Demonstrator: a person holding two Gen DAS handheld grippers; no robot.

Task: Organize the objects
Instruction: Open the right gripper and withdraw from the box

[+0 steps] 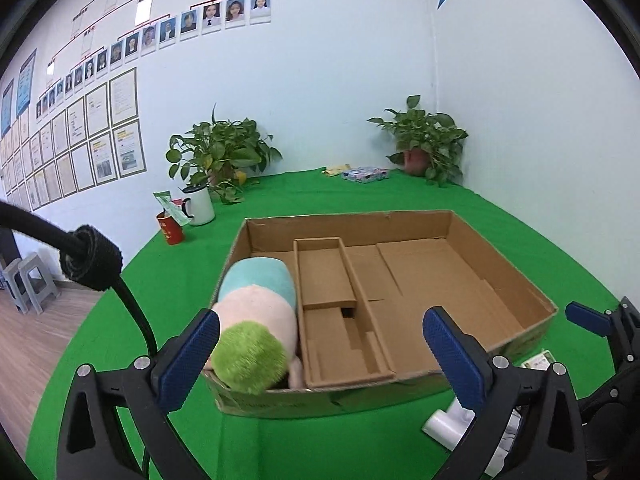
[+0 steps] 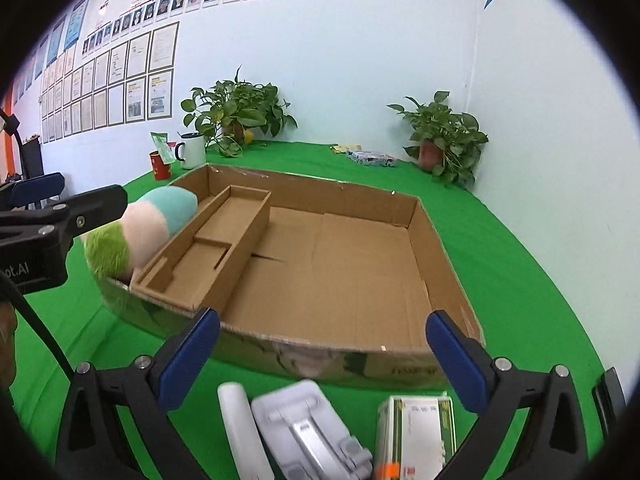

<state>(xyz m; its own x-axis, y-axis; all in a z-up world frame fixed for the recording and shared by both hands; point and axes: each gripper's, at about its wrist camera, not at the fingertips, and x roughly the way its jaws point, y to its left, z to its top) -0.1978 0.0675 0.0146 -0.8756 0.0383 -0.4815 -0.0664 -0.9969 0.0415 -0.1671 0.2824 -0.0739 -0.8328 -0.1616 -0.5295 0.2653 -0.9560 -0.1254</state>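
Plush sat in box; both grippers' jaws spread, empty.
Looked soft, light; pinch mid-body, it'll squash.

Striped plush roll lying in cardboard tray's left slot, white stand, white tube & box on cloth in front.

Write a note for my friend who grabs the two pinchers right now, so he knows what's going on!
Left gripper: open, holding nothing.
Right gripper: open, holding nothing.
Cardboard tray sits on the green cloth.
Done: the plush toy lies in the tray's left compartment.
Left: the white tube, the white stand and the small green-and-white box lie on the cloth in front of the tray. The big right compartment has nothing in it, so they probably go there next.
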